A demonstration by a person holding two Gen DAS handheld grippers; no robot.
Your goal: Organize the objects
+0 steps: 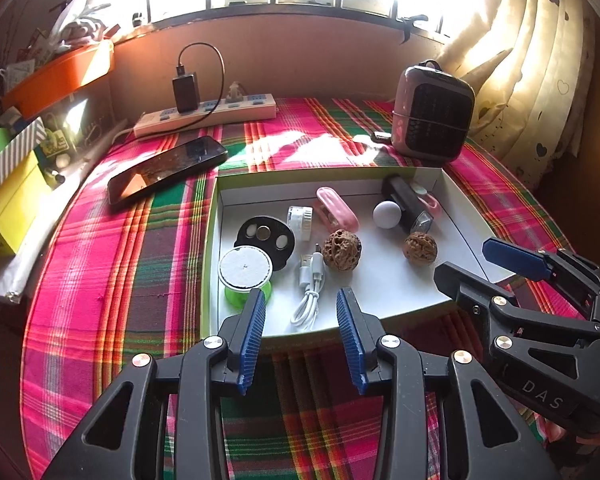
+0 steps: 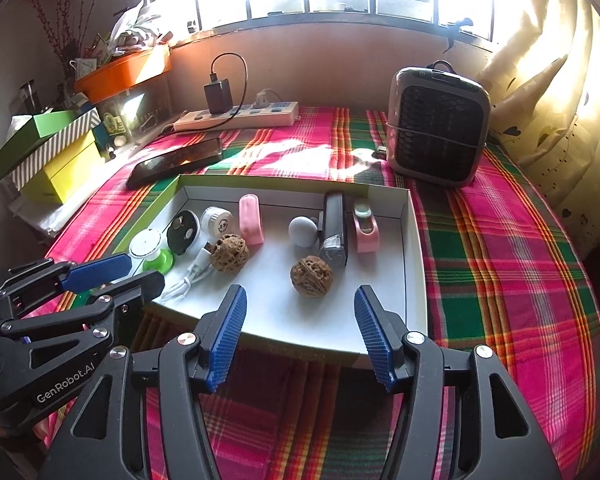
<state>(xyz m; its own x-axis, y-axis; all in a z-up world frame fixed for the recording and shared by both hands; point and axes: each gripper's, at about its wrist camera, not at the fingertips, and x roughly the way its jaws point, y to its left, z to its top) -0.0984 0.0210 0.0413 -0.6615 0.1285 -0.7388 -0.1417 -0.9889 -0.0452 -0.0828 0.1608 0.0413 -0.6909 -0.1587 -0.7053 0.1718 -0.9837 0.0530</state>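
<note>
Behind tray [image 1: 440,178]: phone [image 1: 168,168], heater (maybe fan) [image 1: 434,114]

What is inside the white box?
Inside the white box: two walnuts, a white cable, a white ball, a pink case, and a black torch. Nothing shows beneath them.

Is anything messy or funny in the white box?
Nothing looks broken or spilled. The small things lie loose in the white box: two walnuts, a coiled white cable, a pink case. The phone lies outside the box, askew.
</note>
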